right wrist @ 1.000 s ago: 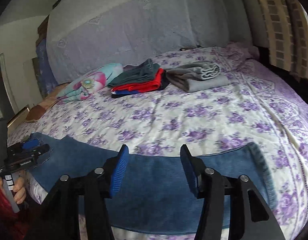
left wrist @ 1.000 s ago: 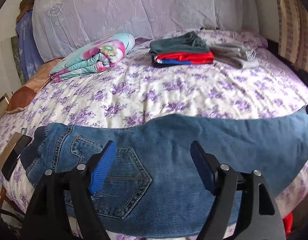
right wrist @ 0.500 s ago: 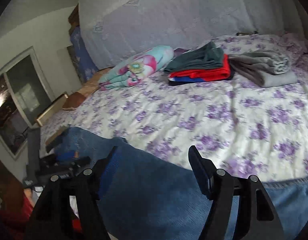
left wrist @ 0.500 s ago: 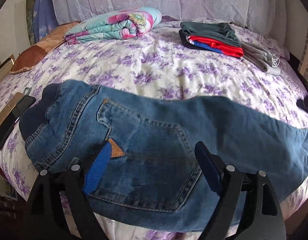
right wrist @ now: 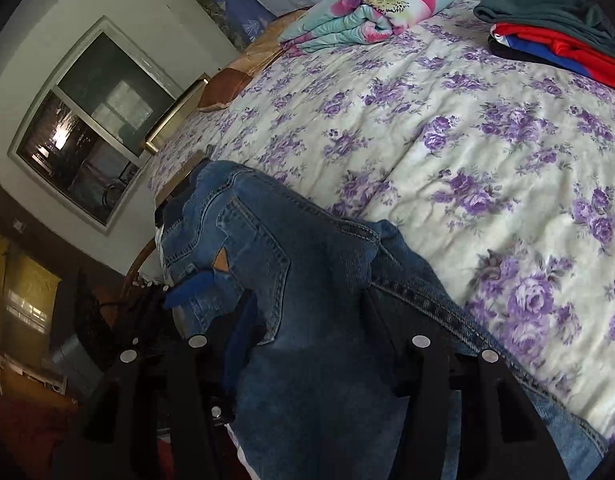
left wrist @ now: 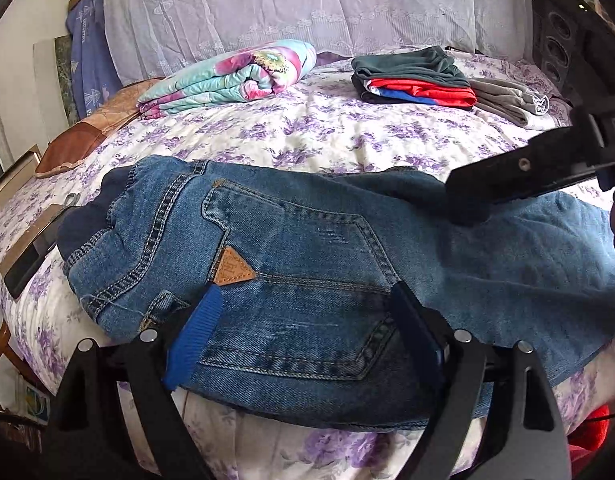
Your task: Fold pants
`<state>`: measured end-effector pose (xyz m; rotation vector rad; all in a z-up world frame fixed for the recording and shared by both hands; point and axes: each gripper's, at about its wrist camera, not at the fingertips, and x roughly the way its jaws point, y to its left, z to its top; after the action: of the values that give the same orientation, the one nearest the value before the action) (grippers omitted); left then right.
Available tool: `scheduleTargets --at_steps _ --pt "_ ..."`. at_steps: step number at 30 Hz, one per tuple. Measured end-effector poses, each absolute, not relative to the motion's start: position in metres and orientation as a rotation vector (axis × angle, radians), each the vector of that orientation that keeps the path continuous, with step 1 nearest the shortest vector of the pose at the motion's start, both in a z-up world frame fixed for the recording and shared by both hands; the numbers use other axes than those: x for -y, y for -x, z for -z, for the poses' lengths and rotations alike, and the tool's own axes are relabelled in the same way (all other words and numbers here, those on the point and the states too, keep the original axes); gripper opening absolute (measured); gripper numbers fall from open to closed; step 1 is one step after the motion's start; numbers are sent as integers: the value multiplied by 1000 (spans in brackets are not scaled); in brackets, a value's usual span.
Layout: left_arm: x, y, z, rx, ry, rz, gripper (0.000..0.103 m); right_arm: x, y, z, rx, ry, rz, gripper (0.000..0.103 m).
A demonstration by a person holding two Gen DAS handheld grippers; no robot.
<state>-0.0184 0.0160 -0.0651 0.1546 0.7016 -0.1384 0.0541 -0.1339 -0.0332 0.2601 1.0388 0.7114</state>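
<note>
Blue jeans point(left wrist: 315, 256) lie flat along the near edge of the bed, waistband at the left, back pocket with a tan patch facing up. My left gripper point(left wrist: 303, 316) is open, its fingers spread over the pocket area near the seat. My right gripper point(right wrist: 307, 312) is open too, hovering low over the jeans point(right wrist: 291, 280) near the middle of the legs, angled toward the waistband. It shows in the left wrist view as a black arm point(left wrist: 519, 176) reaching in from the right over the leg fabric.
Floral bedspread point(left wrist: 327, 136). At the back lie a rolled floral blanket point(left wrist: 235, 76), a stack of folded clothes point(left wrist: 415, 80) and folded grey pants point(left wrist: 511, 100). A phone point(left wrist: 25, 268) lies at the bed's left edge. A brown cushion point(left wrist: 79, 140) sits at the left.
Both grippers moved closer over the jeans. The right gripper swung left along the legs toward the waistband and now shows in the left wrist view. Both stayed open.
</note>
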Motion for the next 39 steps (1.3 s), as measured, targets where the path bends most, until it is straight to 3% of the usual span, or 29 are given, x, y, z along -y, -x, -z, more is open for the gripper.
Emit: scheduleTargets --at_steps 8,12,18,23,25,27,29,35,39 --pt "-11 16 68 -691 -157 154 93 152 -84 27 -993 -286 -672 58" --pt "-9 15 68 -694 -156 152 95 145 -106 53 -1119 -329 -688 58" --pt "-8 15 69 -684 -164 152 96 131 -99 42 -1064 -307 -766 60" --pt "-7 14 70 -686 -167 150 97 152 -125 63 -1086 -574 -777 59" --pt "-7 14 70 -685 -167 150 97 162 -123 66 -1070 -648 -784 50" --pt "-7 13 70 -685 -169 151 98 168 -118 66 -1046 -657 -773 21" --pt "-7 13 70 -684 -170 153 98 174 -112 67 -1033 -685 -763 8" --pt "-6 12 71 -683 -174 151 98 166 -110 52 -939 -529 -662 3" --pt "-5 11 72 -683 -183 146 98 175 -137 86 -1033 -459 -492 0"
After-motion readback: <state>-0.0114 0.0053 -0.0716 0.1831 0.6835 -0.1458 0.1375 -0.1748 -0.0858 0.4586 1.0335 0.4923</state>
